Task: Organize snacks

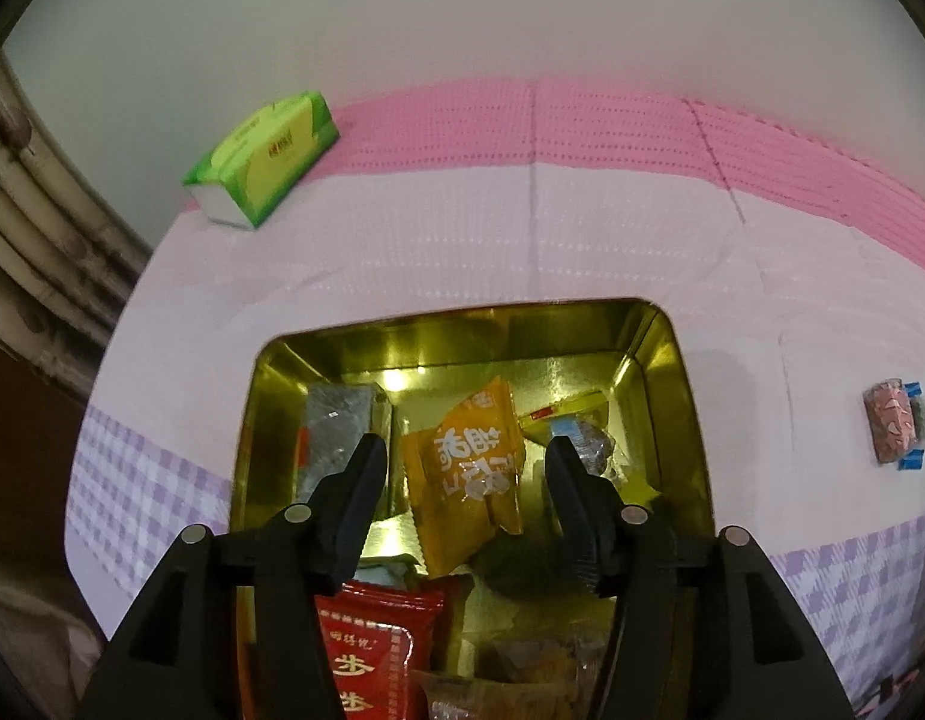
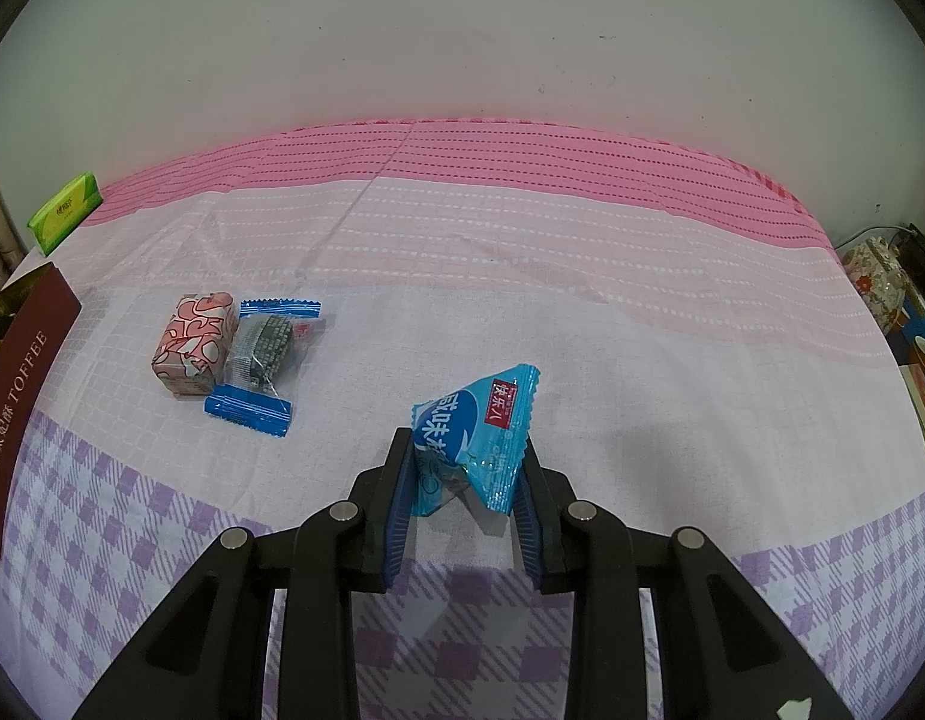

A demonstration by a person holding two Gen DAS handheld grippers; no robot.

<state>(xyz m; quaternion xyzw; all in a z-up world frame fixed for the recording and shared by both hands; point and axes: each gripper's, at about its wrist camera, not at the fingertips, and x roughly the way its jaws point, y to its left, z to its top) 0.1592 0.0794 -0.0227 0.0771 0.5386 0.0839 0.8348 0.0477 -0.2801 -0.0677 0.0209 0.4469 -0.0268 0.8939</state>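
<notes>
My left gripper (image 1: 465, 450) hangs open over a gold tin (image 1: 684, 420). An orange snack packet (image 1: 462, 480) lies in the tin between the fingers, and neither pad touches it. Also in the tin are a grey packet (image 1: 336, 426), a red packet (image 1: 372, 648) and several other snacks. My right gripper (image 2: 465, 444) is shut on a light blue triangular snack packet (image 2: 480, 426), held just above the cloth. To its left on the cloth lie a pink patterned block (image 2: 192, 342) and a blue-ended clear-wrapped snack (image 2: 264, 354).
A pink, white and lilac checked cloth (image 2: 522, 300) covers the table. A green tissue pack (image 1: 264, 156) sits at the far left corner. A maroon lid marked TOFFEE (image 2: 24, 390) lies at the left edge. Floral clutter (image 2: 876, 282) stands beyond the right edge.
</notes>
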